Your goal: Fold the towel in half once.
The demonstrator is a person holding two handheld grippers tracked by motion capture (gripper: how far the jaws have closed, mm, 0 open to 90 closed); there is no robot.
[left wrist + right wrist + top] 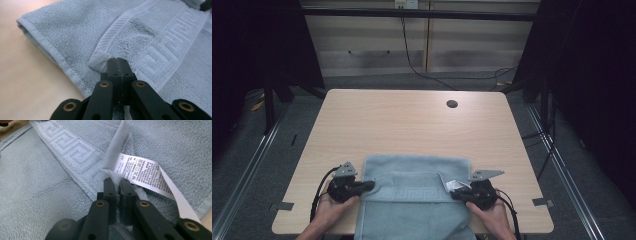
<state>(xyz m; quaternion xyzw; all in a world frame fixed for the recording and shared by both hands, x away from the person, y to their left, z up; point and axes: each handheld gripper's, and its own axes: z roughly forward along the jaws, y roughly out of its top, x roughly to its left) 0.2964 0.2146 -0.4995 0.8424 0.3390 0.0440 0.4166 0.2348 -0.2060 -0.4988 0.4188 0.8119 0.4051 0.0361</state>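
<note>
A pale blue towel with a key-pattern band lies folded at the lower middle of the frame, its white care label exposed.

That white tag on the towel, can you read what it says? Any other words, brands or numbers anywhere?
Care label on the towel: rows of print and a line of washing symbols, all too small to read.
Towel border: a woven key pattern, no lettering.
No other readable text.

Black left tool and right tool, brass-ringed pivots, grey three-cornered plates, black cables
</note>
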